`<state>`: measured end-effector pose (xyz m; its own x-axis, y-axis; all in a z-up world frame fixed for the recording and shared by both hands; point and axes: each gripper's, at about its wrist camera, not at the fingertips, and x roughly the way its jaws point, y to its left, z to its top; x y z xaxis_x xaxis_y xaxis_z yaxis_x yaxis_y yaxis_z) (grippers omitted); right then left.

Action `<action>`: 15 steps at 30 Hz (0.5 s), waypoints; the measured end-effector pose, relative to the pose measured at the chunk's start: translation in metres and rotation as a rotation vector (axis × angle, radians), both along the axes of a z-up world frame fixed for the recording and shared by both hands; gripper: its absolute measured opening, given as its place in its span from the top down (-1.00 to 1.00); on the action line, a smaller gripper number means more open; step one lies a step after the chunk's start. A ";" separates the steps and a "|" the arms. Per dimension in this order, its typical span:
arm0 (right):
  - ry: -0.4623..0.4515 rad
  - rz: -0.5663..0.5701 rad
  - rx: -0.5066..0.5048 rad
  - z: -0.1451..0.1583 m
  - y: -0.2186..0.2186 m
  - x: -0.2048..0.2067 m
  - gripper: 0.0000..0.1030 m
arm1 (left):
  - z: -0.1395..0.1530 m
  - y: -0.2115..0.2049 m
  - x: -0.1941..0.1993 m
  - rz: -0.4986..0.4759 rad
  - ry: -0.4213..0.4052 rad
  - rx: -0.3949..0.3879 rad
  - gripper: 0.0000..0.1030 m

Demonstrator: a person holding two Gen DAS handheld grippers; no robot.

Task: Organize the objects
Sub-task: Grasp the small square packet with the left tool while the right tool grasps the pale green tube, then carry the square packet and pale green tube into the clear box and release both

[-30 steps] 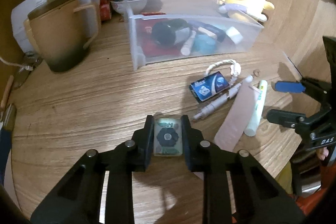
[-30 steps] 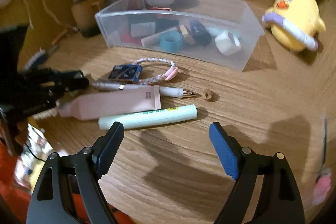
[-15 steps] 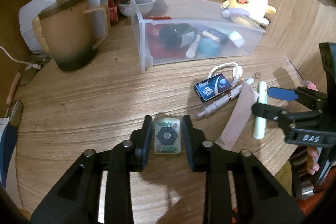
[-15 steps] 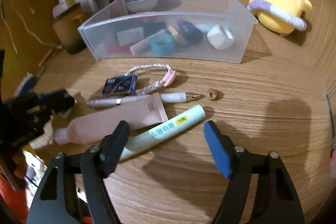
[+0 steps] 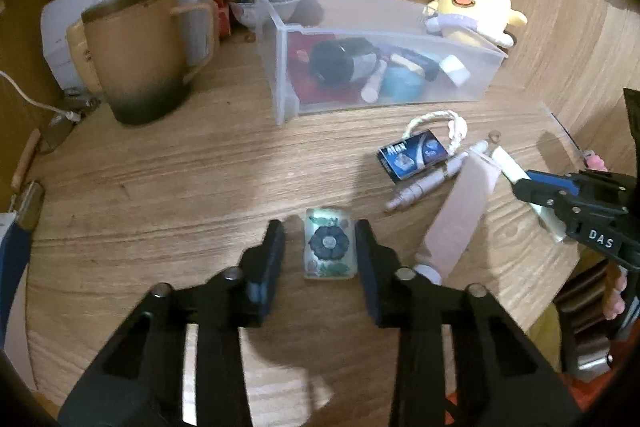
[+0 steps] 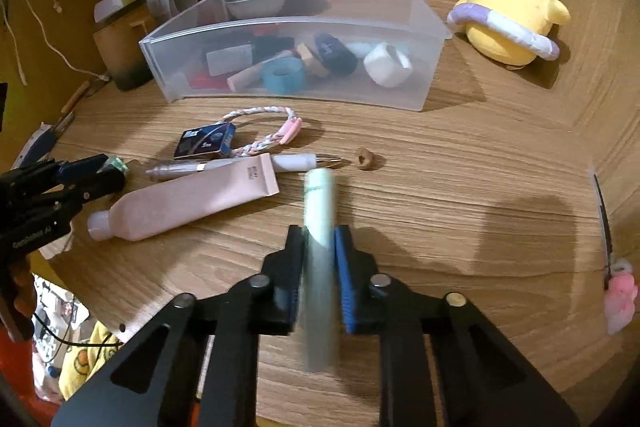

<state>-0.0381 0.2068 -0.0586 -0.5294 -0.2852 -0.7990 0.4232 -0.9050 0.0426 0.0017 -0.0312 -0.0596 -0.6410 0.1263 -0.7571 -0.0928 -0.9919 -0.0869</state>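
On the wooden table (image 6: 460, 187) beside the clear bin (image 6: 420, 39), our right gripper (image 6: 320, 247), spread wide a second ago, now pinches the pale green tube (image 6: 319, 211), ready for binning. Our left gripper (image 5: 320, 247), jaws closing, straddles without touching the small flower-patterned block (image 5: 330, 245), apparently released.

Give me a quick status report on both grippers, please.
Right gripper shut on mint tube. Left gripper closing, jaws clear of flower-print block between them. Clear bin ahead, path unobstructed.
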 end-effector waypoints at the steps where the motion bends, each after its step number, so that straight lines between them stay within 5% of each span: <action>1: 0.000 -0.006 -0.007 0.000 0.001 -0.001 0.72 | 0.000 0.000 0.000 -0.001 0.001 0.003 0.53; 15: 0.102 -0.019 -0.102 0.039 0.005 -0.006 0.72 | 0.029 -0.007 -0.006 0.043 0.083 0.070 0.53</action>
<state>-0.0444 0.2114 -0.0199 -0.6125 -0.3518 -0.7079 0.4131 -0.9059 0.0927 -0.0041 -0.0378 -0.0305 -0.7073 0.1482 -0.6912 -0.0603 -0.9869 -0.1499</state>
